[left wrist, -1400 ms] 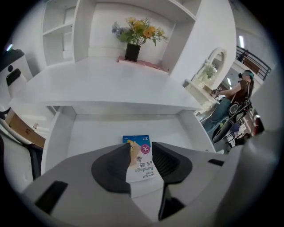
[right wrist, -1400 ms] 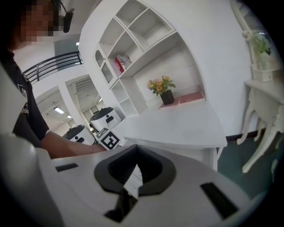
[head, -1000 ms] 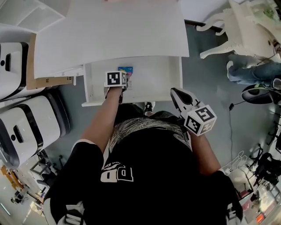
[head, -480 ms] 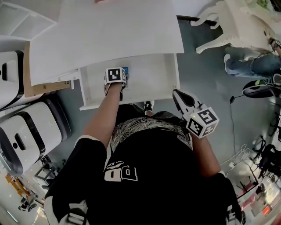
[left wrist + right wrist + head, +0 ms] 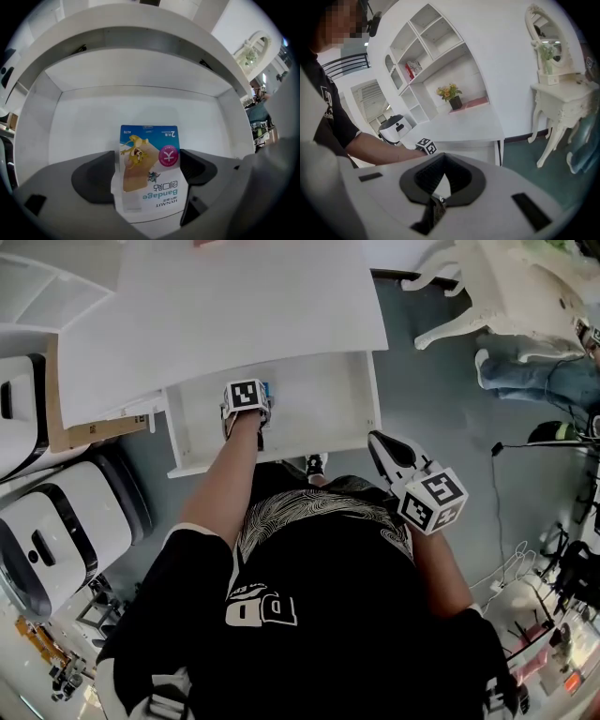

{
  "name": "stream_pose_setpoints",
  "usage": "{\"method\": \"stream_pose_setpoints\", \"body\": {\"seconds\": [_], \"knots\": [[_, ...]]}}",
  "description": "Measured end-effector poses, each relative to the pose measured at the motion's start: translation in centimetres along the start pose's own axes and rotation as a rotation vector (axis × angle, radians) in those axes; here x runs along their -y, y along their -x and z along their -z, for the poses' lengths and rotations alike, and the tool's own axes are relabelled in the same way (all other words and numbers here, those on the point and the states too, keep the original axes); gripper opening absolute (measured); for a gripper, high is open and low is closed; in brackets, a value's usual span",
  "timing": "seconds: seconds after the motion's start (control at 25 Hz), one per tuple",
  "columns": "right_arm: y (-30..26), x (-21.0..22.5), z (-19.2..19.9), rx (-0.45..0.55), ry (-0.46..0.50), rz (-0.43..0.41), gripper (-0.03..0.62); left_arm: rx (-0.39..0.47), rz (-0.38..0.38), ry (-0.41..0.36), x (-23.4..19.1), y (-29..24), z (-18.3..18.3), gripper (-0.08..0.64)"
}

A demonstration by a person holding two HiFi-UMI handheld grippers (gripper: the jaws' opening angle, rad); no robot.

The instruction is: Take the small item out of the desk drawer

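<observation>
One "HYNAUT Bandage" packet (image 5: 149, 157) in drawer (image 5: 89, 119), between left gripper (image 5: 149, 171) jaws just opening, ungripped; right gripper (image 5: 440, 194) clenched.

Home-style room mocked up inside a test or lab space, as far as can be judged. Domestic furniture is noted: white desk (image 5: 234, 306) with open drawer (image 5: 323, 404), wall shelving (image 5: 426, 42) dressed with potted flowers (image 5: 451, 96), ornate dressing table (image 5: 562, 93) with oval mirror (image 5: 543, 28). Lab use is suggested by white rounded machines (image 5: 66, 521) parked beside the desk, a cardboard box (image 5: 89, 432), and a loose cable (image 5: 496, 521) trailed across the teal floor (image 5: 441, 427)
</observation>
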State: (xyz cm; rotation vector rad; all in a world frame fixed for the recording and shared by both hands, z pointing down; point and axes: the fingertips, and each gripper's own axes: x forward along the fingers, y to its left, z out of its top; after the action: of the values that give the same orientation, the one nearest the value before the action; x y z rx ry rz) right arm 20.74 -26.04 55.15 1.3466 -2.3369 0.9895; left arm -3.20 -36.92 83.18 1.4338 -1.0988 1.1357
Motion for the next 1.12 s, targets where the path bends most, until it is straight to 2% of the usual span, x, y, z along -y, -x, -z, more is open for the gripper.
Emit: {"method": "stream_pose_setpoints", "body": {"seconds": [0.16, 0.44, 0.64, 0.92, 1.12], "knots": [[-0.1, 0.0, -0.2, 0.000, -0.001, -0.002, 0.009, -0.010, -0.017, 0.049, 0.2, 0.2, -0.1, 0.422], [-0.2, 0.5, -0.1, -0.003, -0.004, -0.001, 0.009, -0.026, -0.021, 0.050, 0.2, -0.2, -0.4, 0.431], [-0.1, 0.8, 0.0, -0.007, -0.006, 0.001, 0.009, -0.020, -0.071, -0.001, 0.4, -0.6, -0.1, 0.446], [0.1, 1.3, -0.1, -0.004, -0.009, 0.008, 0.009, 0.021, -0.071, -0.003, 0.0, -0.5, -0.1, 0.446], [0.4, 1.2, -0.3, 0.001, -0.007, 0.002, 0.009, 0.011, -0.070, -0.021, -0.3, -0.2, 0.1, 0.440]]}}
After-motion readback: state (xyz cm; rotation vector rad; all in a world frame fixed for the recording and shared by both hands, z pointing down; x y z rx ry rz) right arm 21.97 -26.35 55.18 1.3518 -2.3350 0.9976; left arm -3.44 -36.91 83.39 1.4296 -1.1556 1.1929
